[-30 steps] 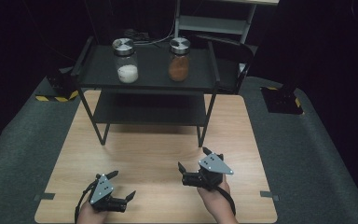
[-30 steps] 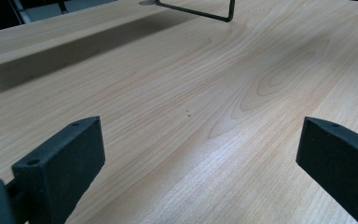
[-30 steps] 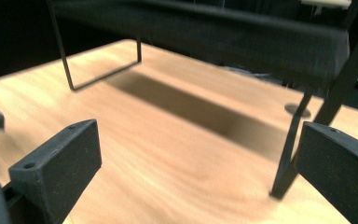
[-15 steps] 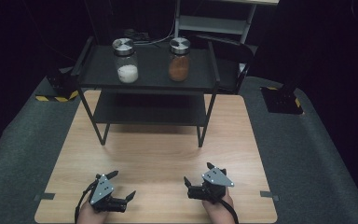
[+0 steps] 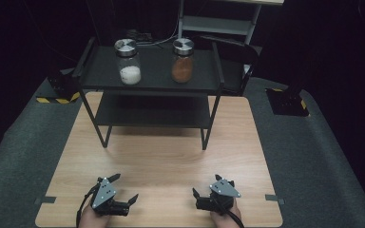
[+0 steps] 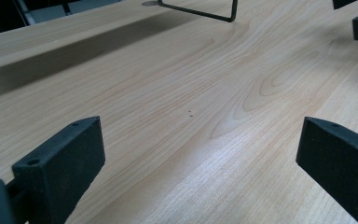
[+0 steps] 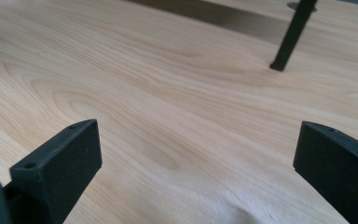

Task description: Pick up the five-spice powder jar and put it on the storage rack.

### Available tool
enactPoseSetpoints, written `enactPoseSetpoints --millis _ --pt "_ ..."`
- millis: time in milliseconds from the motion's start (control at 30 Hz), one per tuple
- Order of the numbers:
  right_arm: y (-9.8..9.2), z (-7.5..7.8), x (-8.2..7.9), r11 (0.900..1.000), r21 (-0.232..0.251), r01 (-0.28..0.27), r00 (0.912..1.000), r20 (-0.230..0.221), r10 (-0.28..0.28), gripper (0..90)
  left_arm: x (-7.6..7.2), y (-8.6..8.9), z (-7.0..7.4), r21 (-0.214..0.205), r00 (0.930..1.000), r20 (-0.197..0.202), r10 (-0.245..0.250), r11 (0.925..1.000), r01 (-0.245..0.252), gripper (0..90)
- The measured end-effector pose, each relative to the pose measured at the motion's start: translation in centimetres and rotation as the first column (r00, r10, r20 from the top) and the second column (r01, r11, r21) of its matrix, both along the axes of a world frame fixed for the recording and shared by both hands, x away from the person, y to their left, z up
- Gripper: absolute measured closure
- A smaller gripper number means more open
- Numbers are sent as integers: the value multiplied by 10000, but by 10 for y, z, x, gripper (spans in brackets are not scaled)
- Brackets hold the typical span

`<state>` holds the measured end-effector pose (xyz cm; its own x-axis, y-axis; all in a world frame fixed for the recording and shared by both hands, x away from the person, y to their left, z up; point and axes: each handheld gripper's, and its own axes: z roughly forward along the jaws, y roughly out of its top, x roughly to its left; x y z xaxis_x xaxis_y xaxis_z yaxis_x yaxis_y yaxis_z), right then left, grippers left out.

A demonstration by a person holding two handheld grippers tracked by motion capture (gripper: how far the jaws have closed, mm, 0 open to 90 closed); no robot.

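Nothing looks started: both jars, white and brown, stand untouched on the rack at the frame's top. Left gripper and right gripper rest at the bottom on the surface, jaws spread, empty.

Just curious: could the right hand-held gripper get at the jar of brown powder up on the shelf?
Probably yes: the right hand-held gripper is open and empty, bare table lies between, and the jar of brown powder stands uncovered on the shelf.
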<state>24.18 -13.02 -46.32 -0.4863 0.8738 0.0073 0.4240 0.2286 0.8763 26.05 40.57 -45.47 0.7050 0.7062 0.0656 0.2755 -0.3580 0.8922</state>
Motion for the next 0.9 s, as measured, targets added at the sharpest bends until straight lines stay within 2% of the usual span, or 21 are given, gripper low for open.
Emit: enactPoseSetpoints --millis 167,367,633,900 --pt "-2 1 -3 9995 -317 62 10000 21 -61 6 -1 -1 0 1 10000 32 50 10000 -50 13" --pt "-2 2 -12 9973 -726 99 9998 202 -84 5 -3 -3 1 224 9999 111 28 9997 -30 13" --pt "-8 -1 -16 9989 -266 387 9990 231 -381 5 -3 -5 2 364 9999 127 -54 9993 49 13" --pt "-10 -3 -21 9988 -152 470 9982 372 -464 4 -2 -6 3 432 10000 73 -53 9991 50 13"
